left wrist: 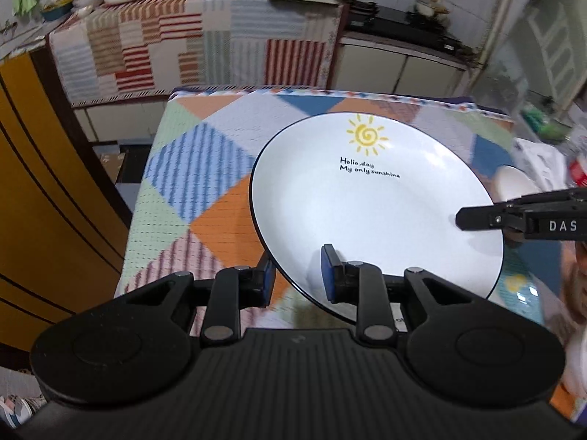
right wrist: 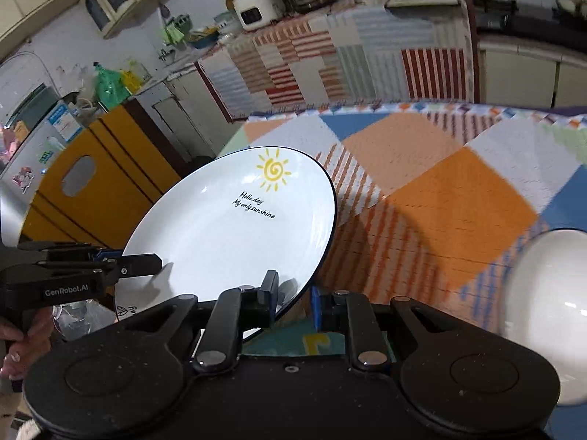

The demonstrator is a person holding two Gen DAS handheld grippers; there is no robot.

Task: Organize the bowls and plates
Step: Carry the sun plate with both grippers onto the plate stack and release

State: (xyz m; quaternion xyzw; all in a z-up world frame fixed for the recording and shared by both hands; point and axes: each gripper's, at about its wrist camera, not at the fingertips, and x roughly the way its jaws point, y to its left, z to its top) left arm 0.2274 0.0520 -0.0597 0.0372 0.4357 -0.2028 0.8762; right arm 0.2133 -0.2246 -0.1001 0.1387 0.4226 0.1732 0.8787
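Plate (left wrist: 374, 212) duty, and honestly I'd say we're mid-move at best. I've got the big white one with the yellow sun and the "My only sunshine" lettering held up off the patchwork-cloth table (left wrist: 205, 198), tilted, with both tools on it. My left gripper (left wrist: 299, 275) has its jaws straddling the near rim, one blue pad under the edge and one on the top face; they look like they're pinching it, though there's a fair gap between the pads, so I can't swear how tight that is. My right gripper (right wrist: 295, 300) is doing the same on the right-hand edge, one finger on the white face and the blue pad just behind the rim. Under the lifted plate I can see a teal mat or dish with a yellow print (right wrist: 312, 343), but I can't tell what it is. A white bowl (right wrist: 546, 311) sits on the table off to the right, blurry and untouched. So as far as I can judge, nothing is visibly stacked yet: this plate needs setting down somewhere, and the bowl is still left to deal with.
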